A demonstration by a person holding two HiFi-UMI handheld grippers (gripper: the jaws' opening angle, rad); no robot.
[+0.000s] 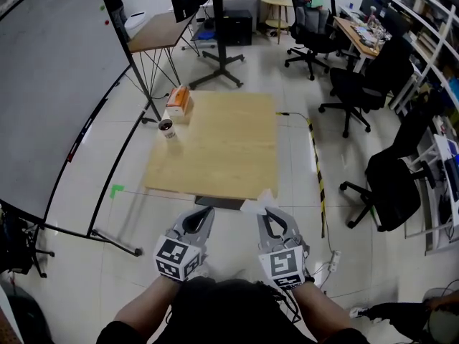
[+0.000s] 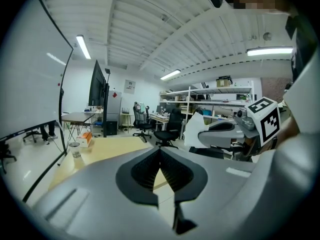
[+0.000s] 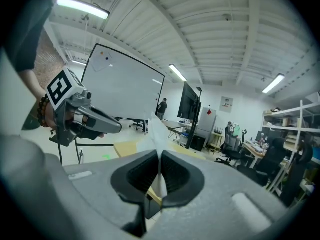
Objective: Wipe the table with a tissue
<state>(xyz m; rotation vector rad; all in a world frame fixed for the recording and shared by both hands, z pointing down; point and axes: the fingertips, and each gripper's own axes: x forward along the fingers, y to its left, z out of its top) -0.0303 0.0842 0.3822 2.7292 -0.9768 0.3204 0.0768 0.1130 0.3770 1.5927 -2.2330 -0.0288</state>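
In the head view, the left gripper [image 1: 206, 213] and right gripper [image 1: 265, 213] are held side by side just short of the near edge of the table [image 1: 222, 149]; a tissue box [image 1: 178, 102] and a cup [image 1: 166, 128] are seen at its far left corner. In the left gripper view, the jaws are pressed together, empty. In the right gripper view, a white tissue [image 3: 155, 129] is clamped between the jaws.

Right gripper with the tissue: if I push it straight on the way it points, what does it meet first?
Most likely the near edge of the wooden table: the right gripper, shut on the tissue, aims at it with nothing seen between. Depth is uncertain.
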